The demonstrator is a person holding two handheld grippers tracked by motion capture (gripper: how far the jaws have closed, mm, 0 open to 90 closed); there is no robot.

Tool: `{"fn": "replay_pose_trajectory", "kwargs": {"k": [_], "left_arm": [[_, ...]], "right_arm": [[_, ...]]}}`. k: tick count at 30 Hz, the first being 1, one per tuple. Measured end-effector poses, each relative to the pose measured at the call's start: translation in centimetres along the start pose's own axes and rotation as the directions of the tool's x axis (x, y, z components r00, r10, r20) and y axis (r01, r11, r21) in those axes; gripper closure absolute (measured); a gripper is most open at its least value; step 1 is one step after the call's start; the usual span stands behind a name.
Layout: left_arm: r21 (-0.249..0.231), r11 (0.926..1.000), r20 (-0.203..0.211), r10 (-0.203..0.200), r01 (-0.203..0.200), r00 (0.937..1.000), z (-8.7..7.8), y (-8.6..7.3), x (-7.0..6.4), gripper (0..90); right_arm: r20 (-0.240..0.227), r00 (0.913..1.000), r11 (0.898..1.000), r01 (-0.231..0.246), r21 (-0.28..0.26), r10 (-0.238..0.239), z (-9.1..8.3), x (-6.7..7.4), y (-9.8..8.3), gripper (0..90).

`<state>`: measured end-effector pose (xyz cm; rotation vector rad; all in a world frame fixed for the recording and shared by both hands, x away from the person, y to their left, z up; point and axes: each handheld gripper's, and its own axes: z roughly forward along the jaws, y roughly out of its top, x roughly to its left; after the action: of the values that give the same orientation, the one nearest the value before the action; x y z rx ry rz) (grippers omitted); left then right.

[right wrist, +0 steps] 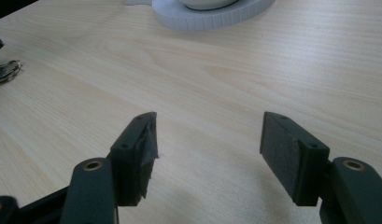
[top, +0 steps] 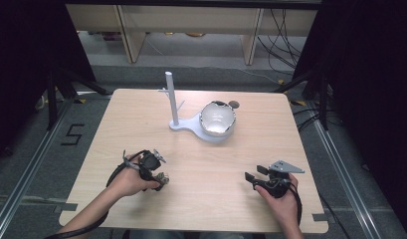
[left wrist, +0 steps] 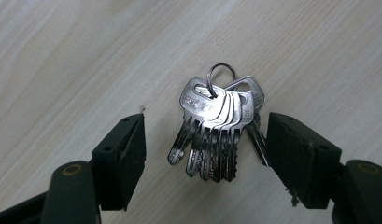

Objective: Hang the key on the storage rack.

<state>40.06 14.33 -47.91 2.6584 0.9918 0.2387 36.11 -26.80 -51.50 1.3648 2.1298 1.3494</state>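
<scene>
The bunch of keys (left wrist: 216, 135) lies flat on the worktop (top: 201, 164) between the left gripper (left wrist: 205, 151)'s parted fingers; the right gripper (right wrist: 207, 154) is spread and empty. Closing now may pinch only the outer blades, so the bunch fans, probably slipping free

R gripper (right wrist: 207, 140) jaws apart, nothing btwn | table (right wrist: 216, 84) bare below | white base (right wrist: 212, 16) top | keys (right wrist: 4, 71) far left
</scene>
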Motion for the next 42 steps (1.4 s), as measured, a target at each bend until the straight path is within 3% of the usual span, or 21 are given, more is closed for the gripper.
{"fn": "replay_pose_trajectory", "kwargs": {"k": [4,6,14,15,17,18,19,24,25,27,30,32,39,40,42], "left_arm": [[0.027,0.9996,0.008,-0.004,0.004,1.0000,0.4,0.5,-0.1,28.5],[0.027,0.9996,0.009,-0.009,0.009,0.9999,0.6,0.7,-0.3,28.9],[0.037,0.9993,0.022,-0.011,0.010,0.9997,0.4,1.3,-0.4,30.3],[0.035,0.9988,0.033,-0.036,0.035,0.9988,0.3,1.3,-0.5,30.3],[0.037,0.9988,0.027,-0.032,0.031,0.9991,0.3,1.4,-0.6,30.2],[0.037,0.9988,0.027,-0.032,0.031,0.9991,0.3,1.4,-0.6,30.2],[0.047,0.9986,0.025,-0.026,0.025,0.9993,0.4,1.4,-0.6,30.2],[0.079,0.9966,0.031,-0.026,0.023,0.9992,0.8,1.5,-0.6,30.4],[0.078,0.9963,0.032,-0.039,0.037,0.9987,1.1,1.4,-0.5,30.6],[0.100,0.9943,0.043,-0.042,0.037,0.9982,1.0,1.5,-0.3,31.1],[0.096,0.9941,0.057,-0.056,0.050,0.9968,1.1,1.4,-0.1,33.3],[0.105,0.9937,0.061,-0.046,0.039,0.9971,0.9,1.4,0.1,38.3],[0.119,0.9928,0.065,-0.014,0.007,0.9978,0.7,1.4,0.4,56.8],[0.120,0.9928,0.066,-0.015,0.007,0.9977,0.6,1.4,0.3,58.5],[0.120,0.9928,0.067,-0.009,0.001,0.9977,0.6,1.4,0.3,62.3]], "right_arm": [[-0.003,1.0000,1.000,0.001,0.000,-0.001,0.0,0.0,0.0,37.5],[0.008,0.9991,0.999,0.043,-0.001,-0.043,0.1,-0.4,0.0,37.4],[0.002,0.9989,0.999,0.046,-0.003,-0.046,0.1,-0.4,0.1,37.3],[-0.002,0.9994,0.999,0.034,0.007,-0.034,0.1,-0.3,0.1,37.3],[0.008,0.9987,0.999,0.050,0.004,-0.050,0.1,-0.4,0.1,37.2],[0.004,0.9998,1.000,0.017,0.019,-0.018,0.0,-0.1,0.1,37.2],[0.009,0.9986,0.999,0.052,0.010,-0.052,0.0,-0.4,0.1,37.2],[-0.002,0.9997,1.000,0.023,0.014,-0.023,0.1,-0.2,0.1,37.1],[0.001,0.9989,0.999,0.046,0.007,-0.046,0.1,-0.3,0.1,37.1],[0.009,0.9985,0.998,0.054,0.012,-0.054,0.1,-0.4,0.1,37.0],[0.009,0.9984,0.998,0.056,0.011,-0.056,0.1,-0.4,0.1,37.0],[-0.008,0.9999,1.000,0.013,-0.002,-0.013,0.3,-0.1,0.0,37.1],[-0.011,0.9999,1.000,0.011,0.019,-0.010,0.2,-0.1,0.0,37.1],[-0.008,0.9991,0.999,0.041,0.012,-0.041,0.2,-0.4,0.1,37.1],[-0.009,0.9991,0.999,0.042,0.012,-0.042,0.2,-0.4,0.1,37.1]]}}
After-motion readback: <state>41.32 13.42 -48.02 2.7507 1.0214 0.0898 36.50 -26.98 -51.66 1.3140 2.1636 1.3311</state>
